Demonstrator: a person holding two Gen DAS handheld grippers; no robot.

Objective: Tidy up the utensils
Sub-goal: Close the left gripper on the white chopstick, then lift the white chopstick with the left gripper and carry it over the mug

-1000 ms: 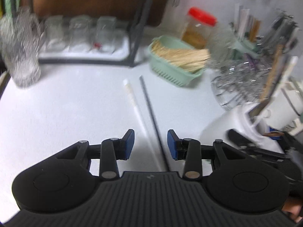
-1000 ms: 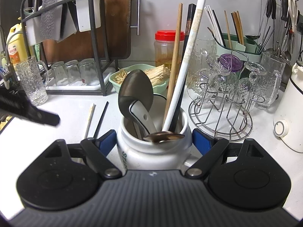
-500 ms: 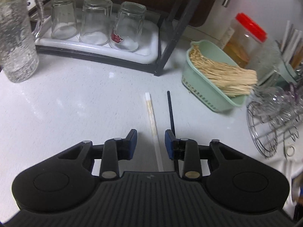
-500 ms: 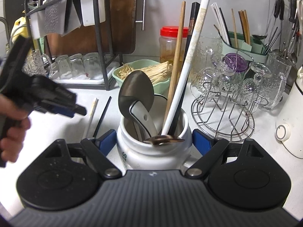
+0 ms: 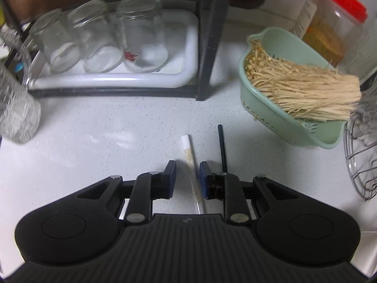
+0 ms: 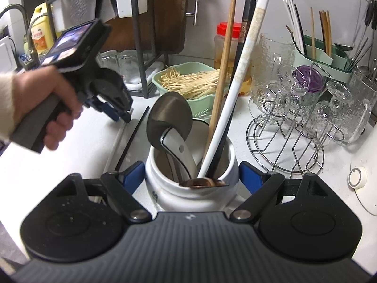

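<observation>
A white chopstick (image 5: 188, 152) and a black chopstick (image 5: 222, 148) lie side by side on the white counter. My left gripper (image 5: 187, 176) points down over them, its jaws closing with the white chopstick between the blue pads; the pads do not press it. The black one runs under the right finger. In the right wrist view a hand (image 6: 47, 108) holds that left gripper (image 6: 117, 115) beside the black chopstick (image 6: 133, 136). My right gripper (image 6: 190, 174) is shut on a white ceramic utensil jar (image 6: 165, 195), which holds a metal ladle (image 6: 168, 115) and wooden, black and white chopsticks (image 6: 247, 59).
A black rack with a white tray (image 5: 188, 75) of three upturned glasses stands behind the chopsticks. A green basket of enoki mushrooms (image 5: 294, 89) and a red-lidded jar (image 5: 329, 23) sit to the right, a glass mug (image 5: 16, 108) to the left. A wire glass stand (image 6: 294, 141) stands right of the utensil jar.
The left gripper has moved in toward the rack and lower over the two chopsticks. Its jaws have narrowed around the white one. The right gripper has tilted slightly, still on the jar.
</observation>
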